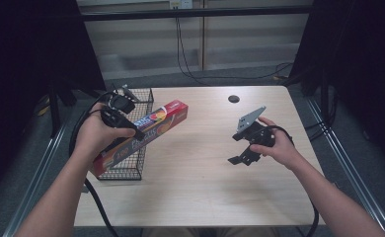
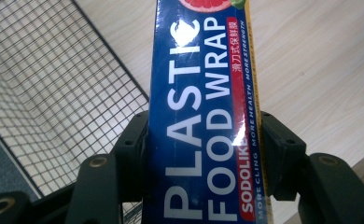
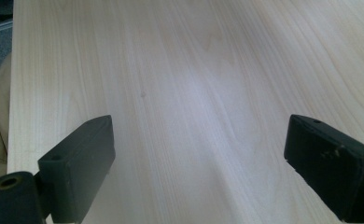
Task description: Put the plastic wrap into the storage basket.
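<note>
Plastic wrap box (image 2: 203, 126) is clamped in the left gripper (image 1: 119, 116), slanted over the wire basket (image 1: 140, 98), perhaps resting on its rim. Right gripper (image 3: 199, 158) idles right of the basket, jaws apart. Next: lower it inside.

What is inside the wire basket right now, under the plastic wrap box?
The wire basket looks empty where its mesh floor shows. The plastic wrap box, gripped by the left gripper, slants over its rim and hides part of the inside.

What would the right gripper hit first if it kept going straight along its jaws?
Probably the bare table top: the right gripper has open, empty jaws angled down at the wood, with nothing between. Depth is unclear.
</note>
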Motion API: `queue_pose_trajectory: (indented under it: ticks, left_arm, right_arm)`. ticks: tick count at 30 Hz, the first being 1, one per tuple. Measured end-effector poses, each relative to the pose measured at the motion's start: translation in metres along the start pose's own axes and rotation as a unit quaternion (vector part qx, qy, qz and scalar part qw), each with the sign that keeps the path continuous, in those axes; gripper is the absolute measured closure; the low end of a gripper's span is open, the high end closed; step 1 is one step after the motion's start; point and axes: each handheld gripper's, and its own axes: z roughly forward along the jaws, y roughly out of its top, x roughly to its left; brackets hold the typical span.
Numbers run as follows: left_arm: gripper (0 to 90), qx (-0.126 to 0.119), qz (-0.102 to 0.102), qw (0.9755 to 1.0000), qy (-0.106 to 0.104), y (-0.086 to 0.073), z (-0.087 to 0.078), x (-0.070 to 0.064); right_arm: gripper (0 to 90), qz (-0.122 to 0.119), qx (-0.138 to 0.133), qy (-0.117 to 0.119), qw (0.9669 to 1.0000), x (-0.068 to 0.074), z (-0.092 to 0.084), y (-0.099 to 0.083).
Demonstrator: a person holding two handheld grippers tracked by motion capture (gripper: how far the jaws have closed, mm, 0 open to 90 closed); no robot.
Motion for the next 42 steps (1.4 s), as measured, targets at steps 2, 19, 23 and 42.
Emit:
queue_pose_trajectory:
  ticks: [2, 19, 23, 42]
  left_arm:
    - [44.4, -0.006, -0.008, 0.9999, 0.003, -0.003, -0.002, 0.003]
    - [44.4, 0.002, -0.072, 0.9969, 0.033, -0.029, -0.004, 0.029]
    - [44.4, -0.004, -0.088, 0.9952, 0.042, -0.034, -0.003, 0.033]
    - [44.1, -0.017, -0.16, 0.9834, 0.084, -0.051, 0.009, 0.054]
  right_arm:
    - [8.6, -0.002, -0.001, 0.004, 1.0, 0.0, 0.0, 0.0]
    - [8.6, -0.007, -0.005, 0.005, 0.9999, 0.002, 0.001, 0.001]
    - [8.6, -0.01, -0.009, 0.01, 0.9999, 0.001, 0.002, 0.001]
    - [8.7, -0.012, -0.02, 0.007, 0.9997, 0.003, 0.001, 0.002]
